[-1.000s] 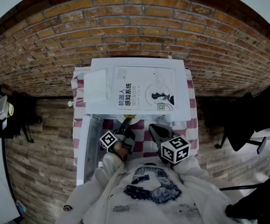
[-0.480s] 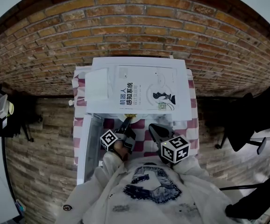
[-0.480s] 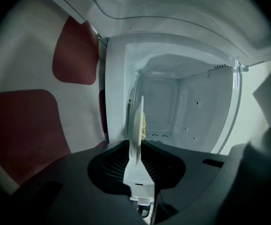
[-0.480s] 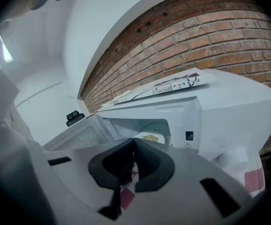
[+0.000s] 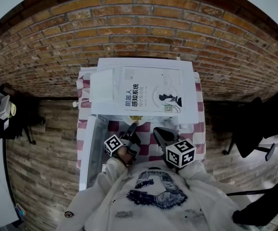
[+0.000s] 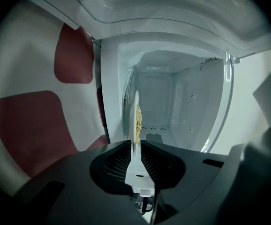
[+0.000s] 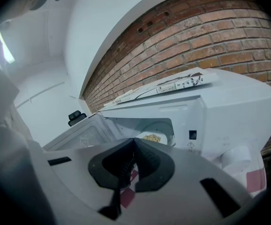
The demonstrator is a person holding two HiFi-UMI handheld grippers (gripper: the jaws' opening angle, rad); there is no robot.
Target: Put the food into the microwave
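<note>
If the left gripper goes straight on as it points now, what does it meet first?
Nothing near: the left gripper, shut on the plate, points into the open microwave; its back wall probably comes first.

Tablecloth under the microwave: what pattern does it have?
The tablecloth has red and white checks, clearest in the head view.

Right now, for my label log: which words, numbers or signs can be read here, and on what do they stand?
"机器人感知系统": cover of the book on top of the microwave.
A warning triangle: microwave's front panel; print beneath it too small.
The book's smaller lines: too small to read.
No print on the plate in the left gripper.
</note>
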